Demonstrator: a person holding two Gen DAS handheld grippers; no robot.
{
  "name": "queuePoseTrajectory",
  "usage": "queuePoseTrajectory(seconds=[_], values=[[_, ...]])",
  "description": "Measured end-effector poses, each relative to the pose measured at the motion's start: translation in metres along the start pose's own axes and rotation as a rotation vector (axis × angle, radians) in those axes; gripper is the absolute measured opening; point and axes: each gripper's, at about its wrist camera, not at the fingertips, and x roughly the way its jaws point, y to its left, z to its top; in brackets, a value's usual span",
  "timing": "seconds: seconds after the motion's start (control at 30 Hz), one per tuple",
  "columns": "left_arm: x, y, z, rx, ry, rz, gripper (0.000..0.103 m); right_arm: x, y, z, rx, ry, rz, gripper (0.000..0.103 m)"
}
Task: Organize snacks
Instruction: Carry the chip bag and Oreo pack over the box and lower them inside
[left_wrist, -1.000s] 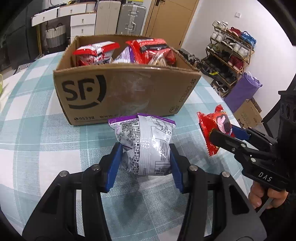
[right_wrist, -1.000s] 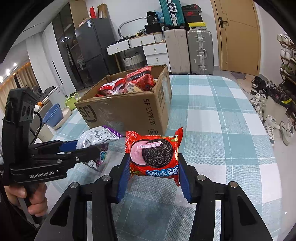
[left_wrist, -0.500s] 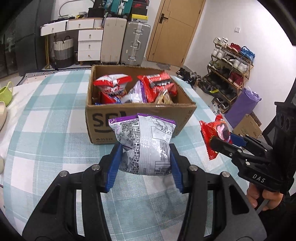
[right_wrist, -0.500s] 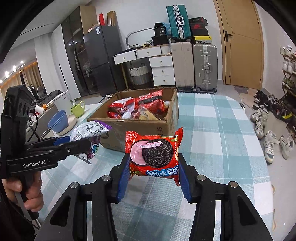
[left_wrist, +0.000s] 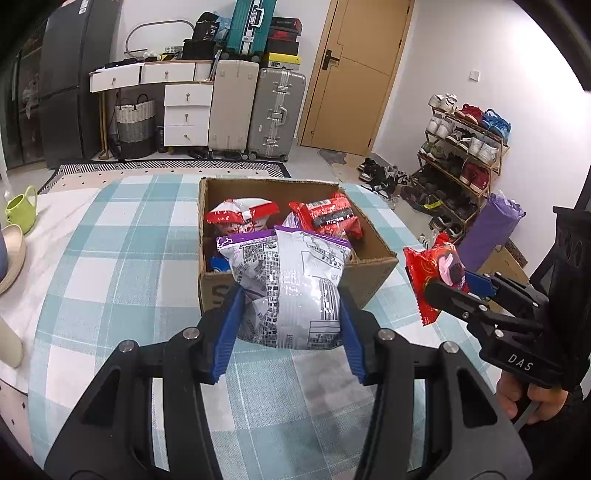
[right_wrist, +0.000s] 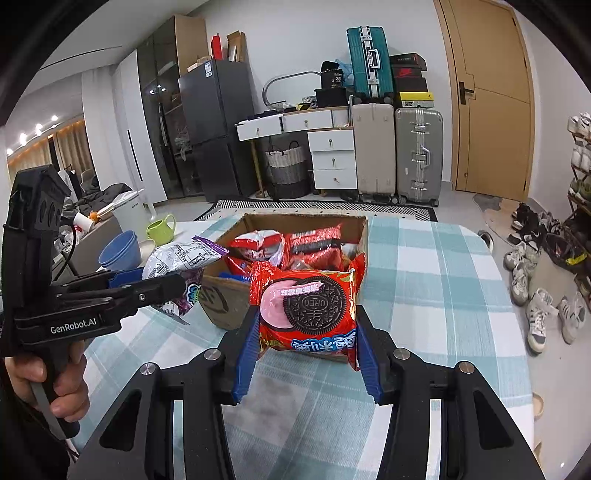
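My left gripper (left_wrist: 290, 332) is shut on a white and purple snack bag (left_wrist: 288, 284) and holds it in the air in front of the open cardboard box (left_wrist: 373, 254). My right gripper (right_wrist: 306, 350) is shut on a red Oreo packet (right_wrist: 306, 306), held up near the box (right_wrist: 221, 299). The box holds several red snack packets (left_wrist: 325, 216). The right gripper with the Oreo packet (left_wrist: 436, 273) shows at the right of the left wrist view. The left gripper with its bag (right_wrist: 181, 258) shows at the left of the right wrist view.
The box stands on a table with a teal checked cloth (left_wrist: 122, 266). A green mug (right_wrist: 160, 229) and blue bowls (right_wrist: 120, 251) sit at the table's left. Suitcases, drawers and a shoe rack (left_wrist: 465, 147) stand beyond the table.
Both grippers have risen with their packets. The box now appears lower and farther, and its inside is in view.
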Motion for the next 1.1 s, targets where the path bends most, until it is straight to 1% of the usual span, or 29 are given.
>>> queuePoseTrajectory(seconds=[0.13, 0.43, 0.77, 0.9, 1.1], values=[[-0.009, 0.003, 0.010, 0.013, -0.019, 0.018, 0.047, 0.007, 0.001, 0.014, -0.004, -0.010, 0.010, 0.048], [0.006, 0.003, 0.039, 0.019, -0.037, 0.044, 0.047, 0.024, 0.000, 0.036, -0.009, -0.016, 0.021, 0.048], [0.040, 0.003, 0.065, 0.023, -0.031, 0.063, 0.047, 0.042, -0.002, 0.062, -0.010, -0.037, 0.026, 0.048], [0.056, 0.002, 0.071, 0.035, -0.027, 0.081, 0.047, 0.051, -0.004, 0.070, -0.008, -0.045, 0.024, 0.048], [0.084, 0.011, 0.076, 0.027, -0.002, 0.087, 0.047, 0.069, -0.007, 0.082, -0.002, -0.047, 0.018, 0.048]])
